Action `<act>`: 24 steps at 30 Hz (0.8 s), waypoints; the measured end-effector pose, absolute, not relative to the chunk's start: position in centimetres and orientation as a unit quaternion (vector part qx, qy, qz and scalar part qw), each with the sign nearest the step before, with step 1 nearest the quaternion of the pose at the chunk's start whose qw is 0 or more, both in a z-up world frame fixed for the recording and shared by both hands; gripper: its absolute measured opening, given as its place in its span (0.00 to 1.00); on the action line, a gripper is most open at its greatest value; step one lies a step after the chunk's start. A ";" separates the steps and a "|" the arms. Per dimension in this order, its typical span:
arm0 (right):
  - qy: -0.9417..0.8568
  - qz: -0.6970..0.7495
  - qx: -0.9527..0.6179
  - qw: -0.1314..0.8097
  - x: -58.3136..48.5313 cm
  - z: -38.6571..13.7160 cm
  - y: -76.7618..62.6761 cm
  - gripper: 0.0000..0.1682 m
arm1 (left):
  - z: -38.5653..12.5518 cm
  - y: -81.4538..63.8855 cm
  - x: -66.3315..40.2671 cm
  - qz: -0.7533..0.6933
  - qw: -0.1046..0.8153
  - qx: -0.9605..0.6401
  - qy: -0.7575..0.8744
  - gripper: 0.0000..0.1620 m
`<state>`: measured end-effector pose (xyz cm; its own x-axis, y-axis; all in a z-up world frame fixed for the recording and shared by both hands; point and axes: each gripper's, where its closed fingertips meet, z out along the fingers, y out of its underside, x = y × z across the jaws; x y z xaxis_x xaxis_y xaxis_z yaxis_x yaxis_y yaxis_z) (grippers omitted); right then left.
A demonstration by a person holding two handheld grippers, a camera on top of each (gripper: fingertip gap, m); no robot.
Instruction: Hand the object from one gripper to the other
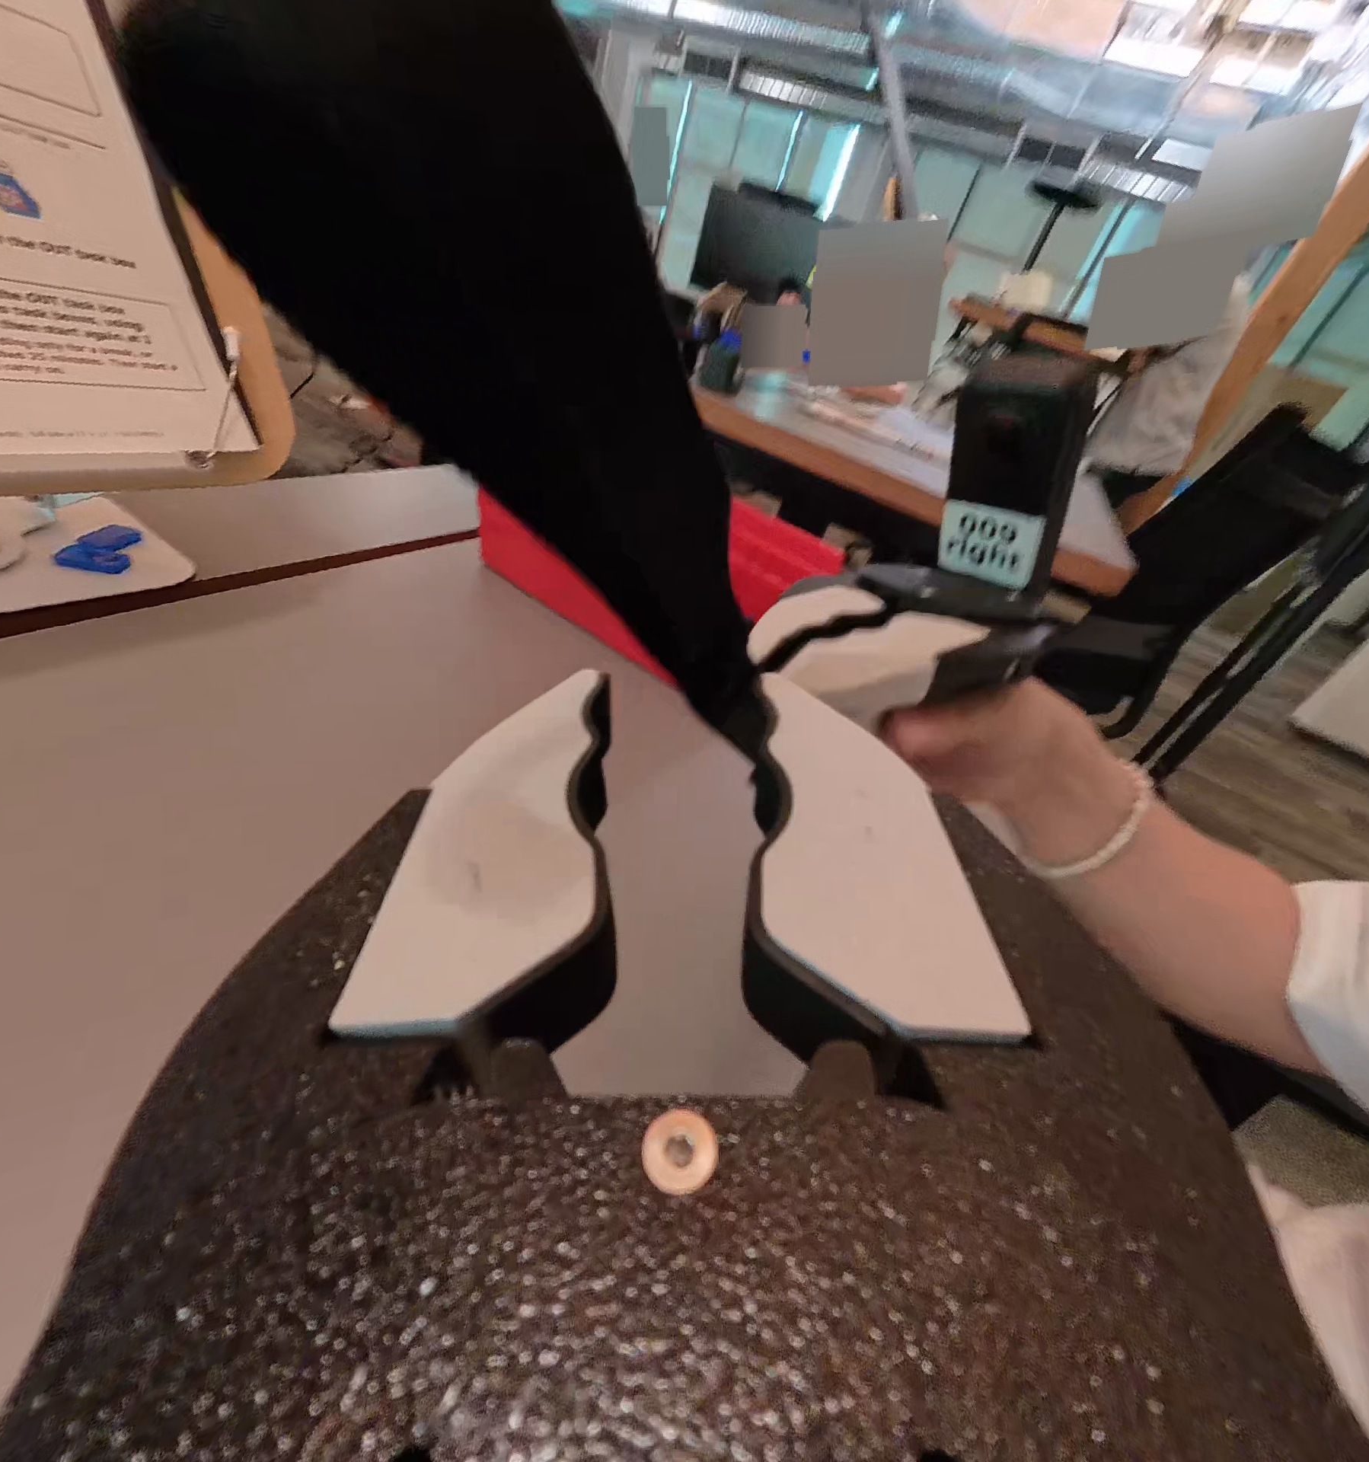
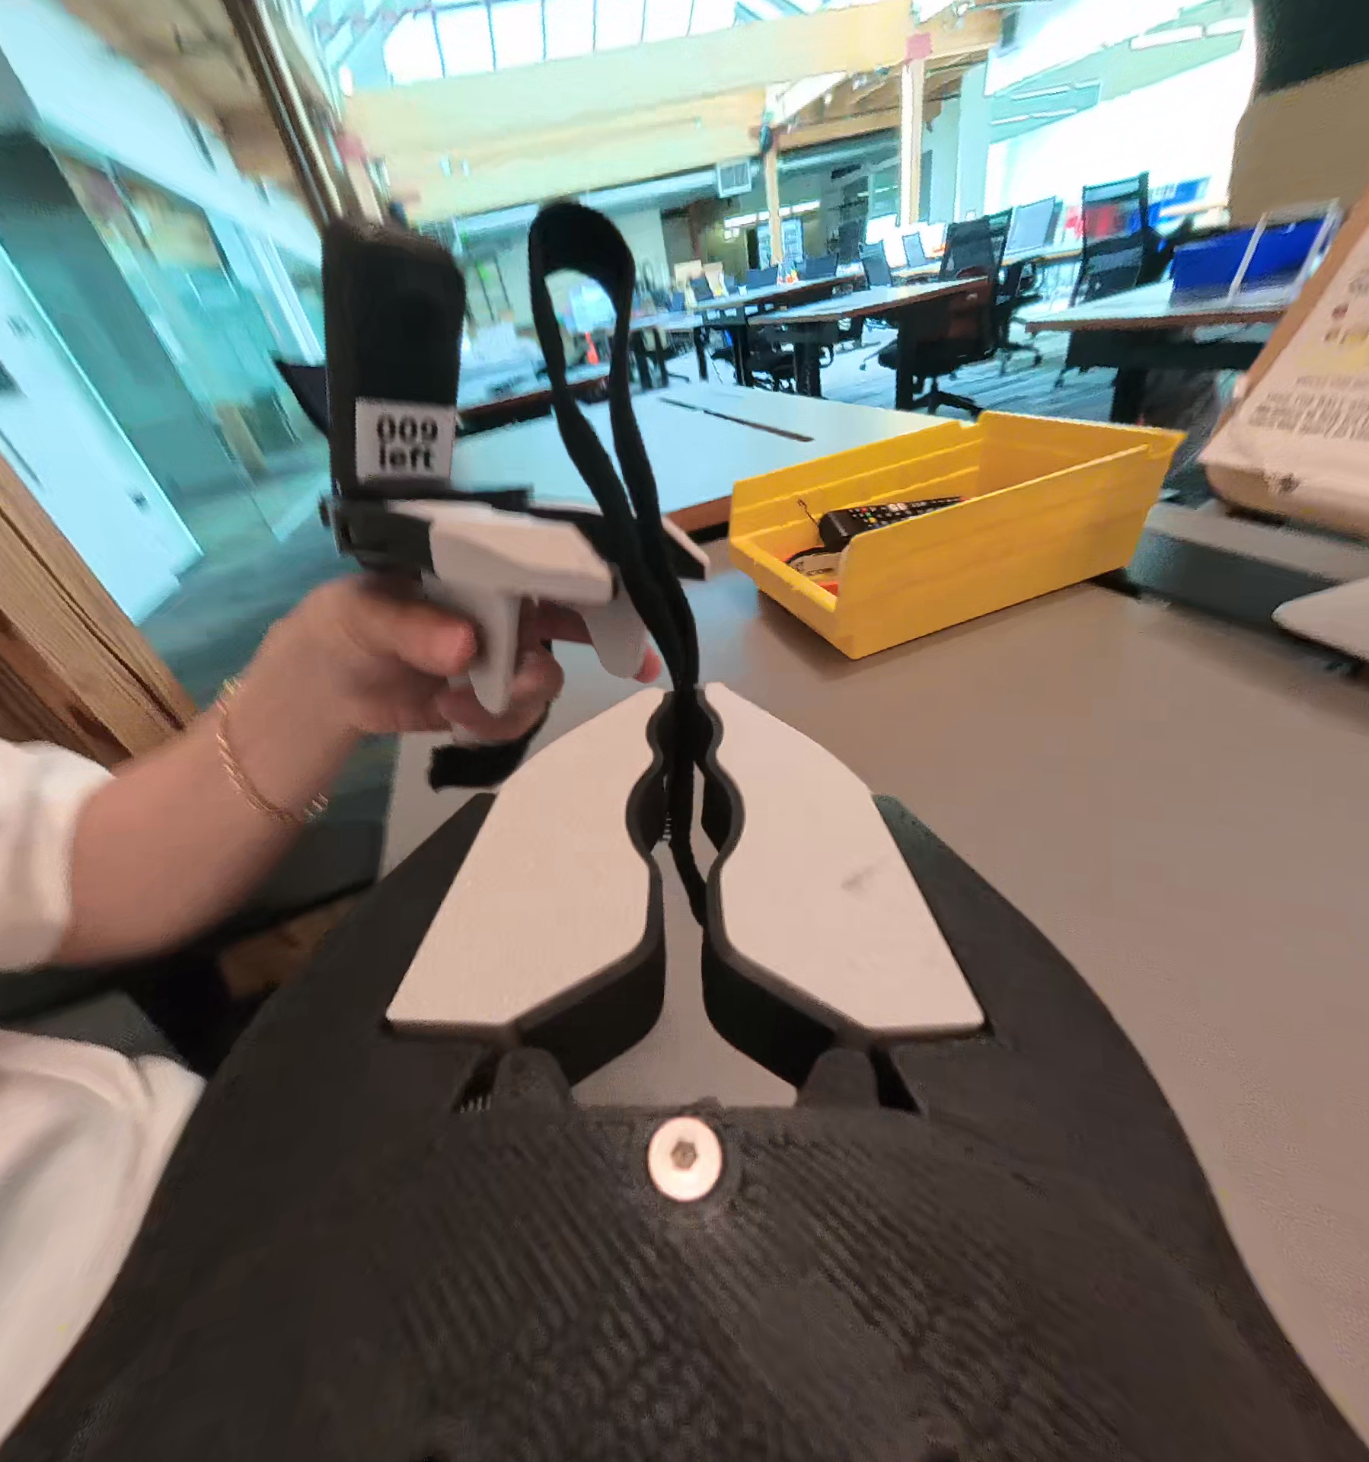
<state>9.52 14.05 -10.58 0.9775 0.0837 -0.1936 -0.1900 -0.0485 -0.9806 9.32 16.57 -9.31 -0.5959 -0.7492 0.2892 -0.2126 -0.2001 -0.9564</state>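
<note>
The right tongs (image 2: 685, 716) pinched the black strap (image 2: 634, 506) thinly; the left tongs (image 1: 685, 696), gaping wide, left it free to slip.

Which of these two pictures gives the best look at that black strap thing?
The right wrist view. There the black strap shows whole, a looped band rising from the shut right gripper. In the left wrist view the black strap fills the frame as a dark blurred mass beside the open left gripper.
</note>
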 end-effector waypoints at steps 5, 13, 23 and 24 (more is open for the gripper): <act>0.132 0.186 -0.669 0.708 11.2 -9.5 13.3 0.02 | -12.4 18.7 10.3 -0.537 0.277 -0.428 0.672 0.36; 0.153 0.276 -0.658 0.684 10.2 -9.7 13.4 0.02 | -8.9 17.3 9.5 -0.336 0.623 -0.120 0.696 0.32; 0.140 0.357 -0.657 0.649 8.2 -10.1 13.8 0.02 | -9.4 16.5 9.9 -0.109 0.772 0.038 0.625 0.14; 0.137 0.357 -0.659 0.647 8.0 -10.2 13.9 0.02 | -9.5 16.3 9.9 -0.116 0.769 0.038 0.627 0.14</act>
